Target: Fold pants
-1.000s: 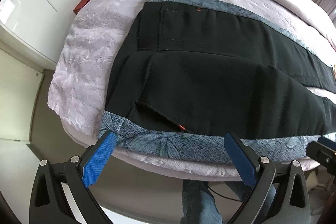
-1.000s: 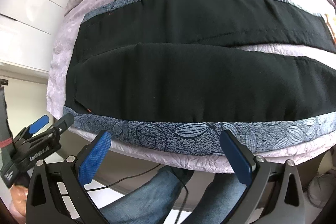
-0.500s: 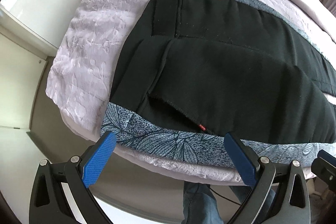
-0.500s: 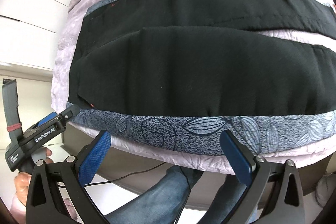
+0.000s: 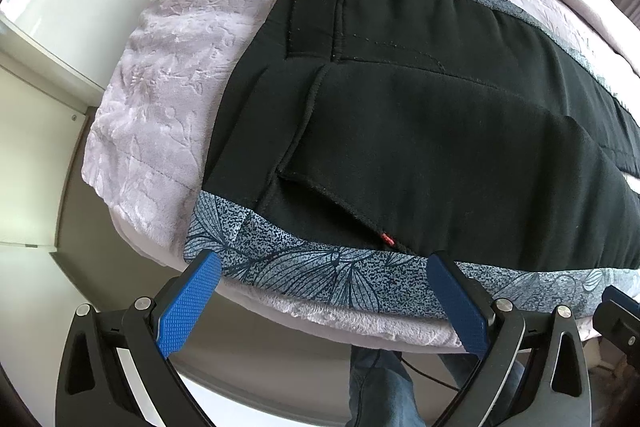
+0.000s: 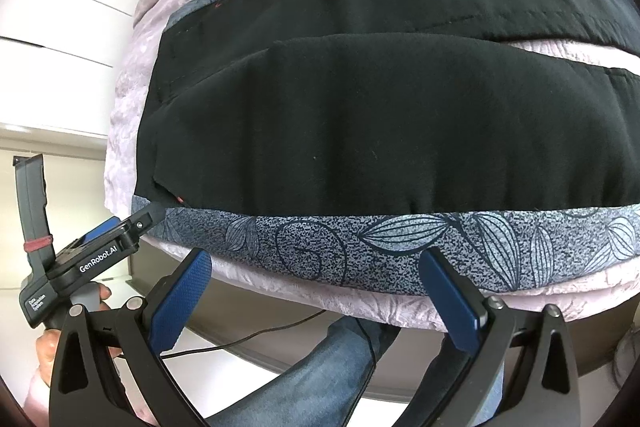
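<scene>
I hold both tools just off the near edge of the bed [image 5: 168, 75], over the drop to the floor. My left gripper [image 5: 324, 277] stands wide apart, its blue pads [image 5: 188, 307] empty and not touching cloth; the tips sit just below the patterned grey-blue band [image 5: 320, 275] that borders the near side of the pants [image 5: 420, 131]. My right gripper [image 6: 316, 275] is spread just as wide, with nothing between its fingers, hovering before the same band [image 6: 360, 243] further along the leg. The black pants [image 6: 360, 131] lie flat on the pale lilac bedspread [image 6: 132, 115], their long axis running across my view from left to right, parallel to the bed's near edge. The waistband end points to my left, where I see the stitched seams and a pocket opening with a small red tag [image 5: 386, 237]; the legs stretch away to my right and run out of frame. The two legs lie side by side, the nearer one overlapping the farther near the waist and parting from it toward the right, where bedspread shows between them. In the right view, my left gripper [image 6: 136, 227] reaches the band's left corner, though I cannot tell whether it touches. My jeans-clad legs [image 6: 332, 367] stand below.
</scene>
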### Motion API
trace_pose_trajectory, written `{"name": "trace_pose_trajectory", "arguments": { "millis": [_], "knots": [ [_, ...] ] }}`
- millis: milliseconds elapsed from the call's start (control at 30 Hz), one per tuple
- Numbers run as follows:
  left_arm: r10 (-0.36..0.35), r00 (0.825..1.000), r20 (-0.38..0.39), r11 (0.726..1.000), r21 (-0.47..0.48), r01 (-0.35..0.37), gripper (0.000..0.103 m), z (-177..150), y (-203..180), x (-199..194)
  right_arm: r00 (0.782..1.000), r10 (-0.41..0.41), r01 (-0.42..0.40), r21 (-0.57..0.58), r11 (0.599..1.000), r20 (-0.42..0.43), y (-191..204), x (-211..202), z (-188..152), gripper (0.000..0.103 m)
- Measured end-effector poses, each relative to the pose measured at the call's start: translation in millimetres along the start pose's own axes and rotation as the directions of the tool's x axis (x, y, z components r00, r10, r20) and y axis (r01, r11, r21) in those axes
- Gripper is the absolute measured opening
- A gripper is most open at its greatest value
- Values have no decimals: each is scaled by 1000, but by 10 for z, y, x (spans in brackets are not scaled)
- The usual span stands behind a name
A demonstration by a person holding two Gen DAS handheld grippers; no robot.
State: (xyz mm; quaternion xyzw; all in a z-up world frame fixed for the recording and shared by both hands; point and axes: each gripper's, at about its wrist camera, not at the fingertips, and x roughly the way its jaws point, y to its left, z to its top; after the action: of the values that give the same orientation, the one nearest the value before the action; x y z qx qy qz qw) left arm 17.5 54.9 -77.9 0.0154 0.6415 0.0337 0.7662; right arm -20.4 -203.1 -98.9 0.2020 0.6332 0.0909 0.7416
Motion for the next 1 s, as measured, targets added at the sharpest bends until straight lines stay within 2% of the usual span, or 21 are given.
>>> {"name": "trace_pose_trajectory", "arguments": {
  "millis": [267, 367, 433, 500, 533, 567, 600, 633, 667, 700, 800, 867, 933, 1000],
  "knots": [
    [16, 1000, -2, 1000, -8, -16, 103, 6, 21, 5, 1000, 7, -7, 3, 1000, 4, -9, 3, -7, 103],
    [-6, 1000, -5, 1000, -9, 6, 103, 12, 82, 9, 999, 37, -37, -3, 999, 5, 11, 11, -12, 103],
    [-52, 999, 15, 998, -43, 52, 103, 0, 200, -15, 996, 89, -89, -15, 996, 2, 39, 17, -26, 103],
    [-80, 996, 30, 993, -81, 82, 103, -20, 307, -26, 976, 216, -217, -36, 976, -14, 74, 42, -67, 103],
    [-103, 994, 38, 989, -106, 107, 103, -35, 384, -19, 967, 252, -253, -43, 966, -24, 95, 62, -78, 102],
    [-118, 992, 38, 986, -117, 122, 103, -46, 424, -7, 950, 307, -310, -57, 949, -46, 123, 106, -114, 99],
    [-142, 989, 34, 981, -131, 145, 103, -63, 474, 16, 939, 338, -343, -66, 937, -67, 149, 157, -144, 87],
    [-163, 986, 32, 976, -138, 166, 99, -78, 493, 28, 927, 362, -369, -68, 927, -96, 169, 246, -184, 68],
    [-206, 978, 31, 966, -151, 209, 94, -107, 531, 44, 921, 372, -380, -57, 923, -119, 171, 324, -210, 64],
    [-241, 970, 24, 956, -164, 242, 86, -139, 560, 63, 913, 384, -393, -41, 919, -137, 166, 404, -235, 64],
    [-304, 952, 14, 934, -191, 301, 85, -227, 596, 109, 895, 426, -427, 29, 904, -131, 73, 614, -299, 64],
    [-331, 944, 7, 923, -208, 325, 85, -280, 633, 159, 886, 452, -446, 80, 891, -99, -23, 721, -306, 64],
    [-357, 934, -4, 910, -227, 346, 85, -362, 625, 151, 887, 457, -450, 97, 888, -68, -90, 757, -295, 64],
    [-387, 922, -10, 893, -251, 373, 85, -414, 644, 177, 876, 482, -477, 111, 872, -27, -122, 742, -273, 64]
  ]
}}
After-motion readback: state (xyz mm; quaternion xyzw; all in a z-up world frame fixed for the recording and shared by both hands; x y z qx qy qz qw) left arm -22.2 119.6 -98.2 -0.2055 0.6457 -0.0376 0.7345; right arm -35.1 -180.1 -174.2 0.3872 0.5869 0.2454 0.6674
